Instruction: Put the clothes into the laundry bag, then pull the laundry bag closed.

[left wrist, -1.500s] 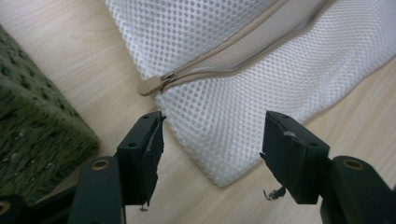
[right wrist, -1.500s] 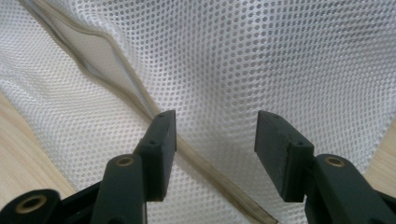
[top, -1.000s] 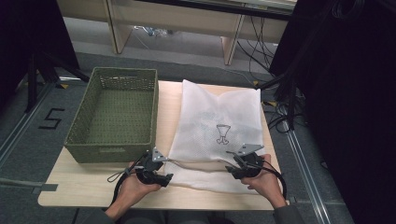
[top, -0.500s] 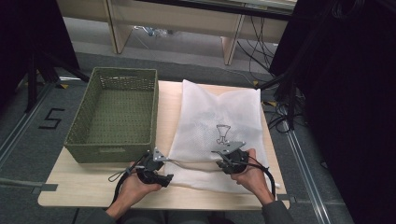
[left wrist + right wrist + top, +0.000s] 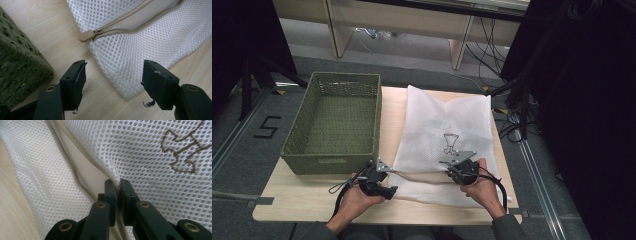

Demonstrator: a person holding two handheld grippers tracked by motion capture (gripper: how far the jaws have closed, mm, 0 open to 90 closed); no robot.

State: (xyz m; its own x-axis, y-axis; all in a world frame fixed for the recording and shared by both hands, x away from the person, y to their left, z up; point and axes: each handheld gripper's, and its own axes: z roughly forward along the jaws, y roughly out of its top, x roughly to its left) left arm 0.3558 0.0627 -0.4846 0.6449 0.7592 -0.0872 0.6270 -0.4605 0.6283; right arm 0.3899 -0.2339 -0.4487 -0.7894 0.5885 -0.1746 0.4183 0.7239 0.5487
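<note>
Mesh bag [image 5: 443, 135]: a white mesh laundry bag lying flat on the wooden table [image 5: 312, 205], to the right of the basket, its near edge towards the person.
Zip [image 5: 130, 20]: a beige zip runs along the near part of the bag; in the left gripper view its pull tab [image 5: 86, 37] sits at the end nearest the bag's left corner and hangs over the bare table.
Emblem [image 5: 451, 143]: a brown outline figure on the bag's top layer, just beyond the right gripper.
Left gripper [image 5: 388, 172]: held in the person's left hand [image 5: 357, 200] at the bag's near left corner. Its jaws stand wide apart and grasp nothing; the rounded corner of the bag lies on the table between them and a little ahead, with no pad touching it.
Right gripper [image 5: 117, 185]: held in the right hand [image 5: 482, 187] over the near right part of the bag. Its jaws have just been closing and are now clenched on a pinched fold of the mesh next to the zip's edge, with the fabric rising in a ridge from between the pads.
Basket [image 5: 334, 120]: a green woven basket on the left half of the table, just beside the left gripper and apart from the bag.
</note>
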